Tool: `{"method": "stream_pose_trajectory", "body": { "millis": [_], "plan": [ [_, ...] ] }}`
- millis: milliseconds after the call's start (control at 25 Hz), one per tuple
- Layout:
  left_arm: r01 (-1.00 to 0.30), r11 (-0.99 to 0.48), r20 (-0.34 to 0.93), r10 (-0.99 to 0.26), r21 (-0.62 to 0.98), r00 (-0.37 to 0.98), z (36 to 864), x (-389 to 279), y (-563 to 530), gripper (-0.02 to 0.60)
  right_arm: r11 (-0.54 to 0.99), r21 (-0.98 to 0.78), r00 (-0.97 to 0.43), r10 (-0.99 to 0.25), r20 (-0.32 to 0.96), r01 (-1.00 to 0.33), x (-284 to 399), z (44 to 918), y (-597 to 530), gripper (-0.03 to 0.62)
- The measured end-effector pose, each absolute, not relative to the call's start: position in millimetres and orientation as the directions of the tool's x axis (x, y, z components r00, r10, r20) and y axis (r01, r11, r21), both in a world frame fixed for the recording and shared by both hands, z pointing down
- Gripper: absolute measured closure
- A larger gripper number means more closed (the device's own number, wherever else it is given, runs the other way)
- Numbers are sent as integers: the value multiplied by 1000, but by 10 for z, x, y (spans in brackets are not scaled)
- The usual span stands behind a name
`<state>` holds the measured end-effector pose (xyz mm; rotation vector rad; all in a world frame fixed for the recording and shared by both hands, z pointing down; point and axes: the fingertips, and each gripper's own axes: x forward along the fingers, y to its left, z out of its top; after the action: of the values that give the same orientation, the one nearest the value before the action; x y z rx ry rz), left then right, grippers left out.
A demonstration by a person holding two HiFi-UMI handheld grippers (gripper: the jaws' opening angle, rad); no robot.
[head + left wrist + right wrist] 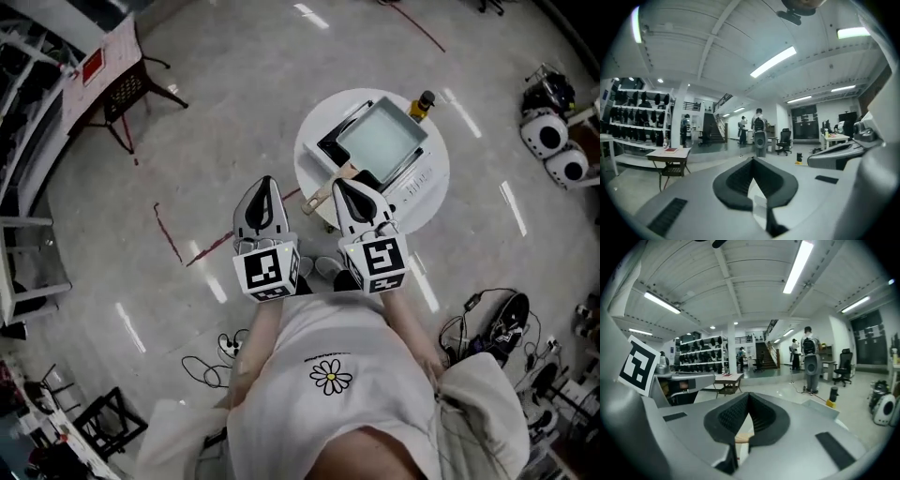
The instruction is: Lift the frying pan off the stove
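A round white worktop stands at 1 o'clock from the person in the head view. On it sits a black portable stove, and the square grey frying pan rests on top of the stove. The pan's pale wooden handle points toward 7 o'clock, out past the worktop's rim. A small dark bottle with a yellow cap stands at 1 o'clock of the pan.

The right hand-held gripper hangs over the handle with its jaws narrow and pressed tip to tip. Nothing is gripped, and a strip of wood shows below the jaws. The left hand-held gripper is at its 9 o'clock, over the grey floor. Its jaws are likewise together and hold nothing.
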<state>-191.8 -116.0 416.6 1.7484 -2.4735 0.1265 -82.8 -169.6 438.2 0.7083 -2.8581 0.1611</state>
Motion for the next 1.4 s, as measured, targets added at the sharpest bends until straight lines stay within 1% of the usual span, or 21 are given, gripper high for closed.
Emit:
{"method": "stream_pose_trajectory", "body": {
  "millis": [240,360,480,680,920,1240,1400],
  "plan": [
    [-996,93,134,-987,-9,-94,4169,-1638,-1578,581,714,-54,-705,-672,226,-698,-325,4414,-1848,591],
    [-1000,9,130,-991,-12,-11,4152,-1514,-1660,581,642,-47,-634,-740,224,-765,-140,4376,-1843,591],
    [-999,-49,126,-991,-15,46,4166,-1439,-1720,581,591,-41,-584,-780,225,-805,-21,4384,-1807,591],
    [-994,-110,125,-986,-21,107,4188,-1375,-1757,581,534,-32,-525,-817,238,-845,89,4427,-1726,591],
    [-989,-143,121,-983,-29,139,4164,-1307,-1744,581,507,-36,-499,-832,243,-861,148,4441,-1656,591],
    [-990,-137,124,-984,-42,131,4158,-1360,-1681,581,532,-105,-541,-809,231,-840,25,4453,-1657,591],
    [-992,-120,122,-986,-40,115,4128,-1405,-1652,581,539,-141,-557,-787,267,-830,-34,4501,-1680,591]
  ]
}}
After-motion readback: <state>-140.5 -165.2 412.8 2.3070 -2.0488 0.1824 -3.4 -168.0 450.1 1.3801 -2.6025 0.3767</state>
